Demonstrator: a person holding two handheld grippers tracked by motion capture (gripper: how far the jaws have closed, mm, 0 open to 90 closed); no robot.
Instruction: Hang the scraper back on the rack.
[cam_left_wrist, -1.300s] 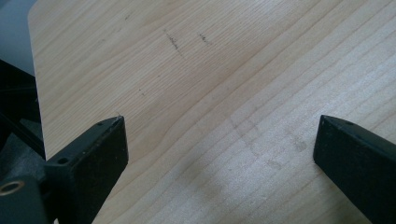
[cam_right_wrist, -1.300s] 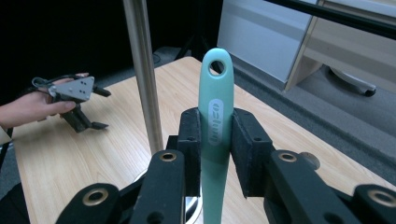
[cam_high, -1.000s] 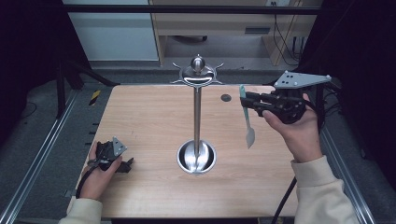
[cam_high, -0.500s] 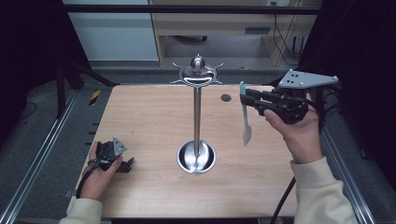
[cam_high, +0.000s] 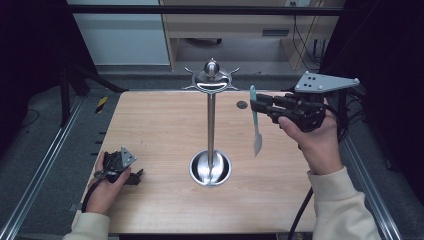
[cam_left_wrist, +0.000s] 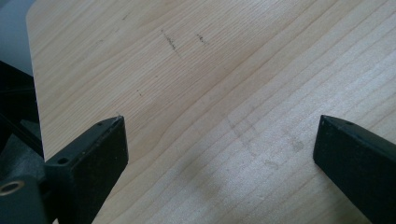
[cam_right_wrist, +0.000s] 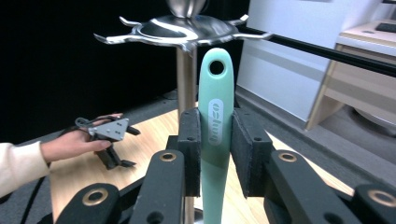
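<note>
Green utensil (cam_right_wrist: 215, 121) clamped upright in right hand-held gripper (cam_right_wrist: 215, 154).

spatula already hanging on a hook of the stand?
No, the mint-green spatula is still clamped upright between the pads of the right gripper, its hanging hole just below the hooks of the steel stand.

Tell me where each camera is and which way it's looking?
High view: sits above the person's side, looks forward and down on the table and metal stand; both forearms and hands show.
Left gripper view: rides the left gripper, looks down at bare wood between its open jaws.
Right gripper view: rides the right gripper, faces the stand's hooked top, jaws clamping the green spatula.
Shared: high view and right gripper view both show the stand, the spatula and the left hand.
</note>
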